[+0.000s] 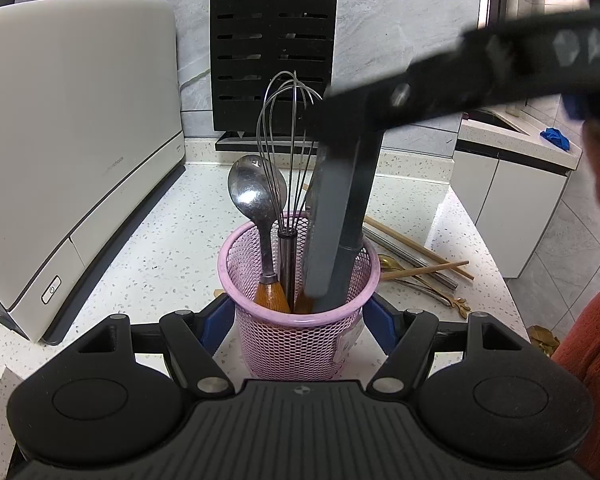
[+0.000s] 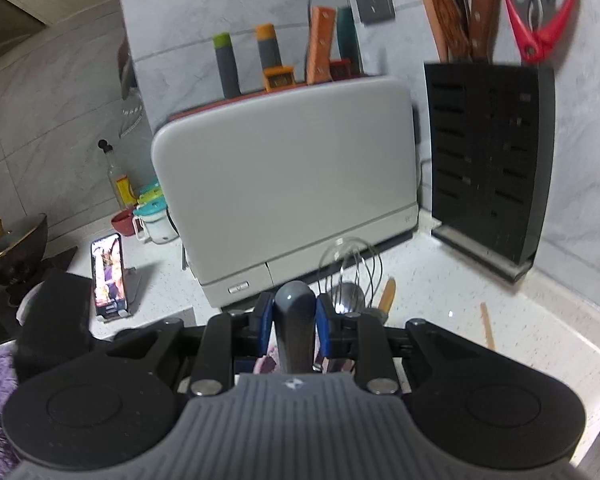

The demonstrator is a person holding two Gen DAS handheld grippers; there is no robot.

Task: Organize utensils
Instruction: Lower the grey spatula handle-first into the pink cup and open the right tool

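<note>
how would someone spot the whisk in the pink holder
Find the big white appliance on the speckled counter; beside it stands a pink mesh cup of utensils. The whisk stands upright in it, the only one with a cage of thin wire loops.

Even indoor light; fisheye-bent edges; right wrist view motion-blurred.

Black tongs — blue pads, rust sleeve.

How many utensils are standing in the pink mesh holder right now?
3, possibly more hidden: a metal spoon at left, a wire whisk in the middle, and a grey spatula at right, clamped by the right gripper.
</note>
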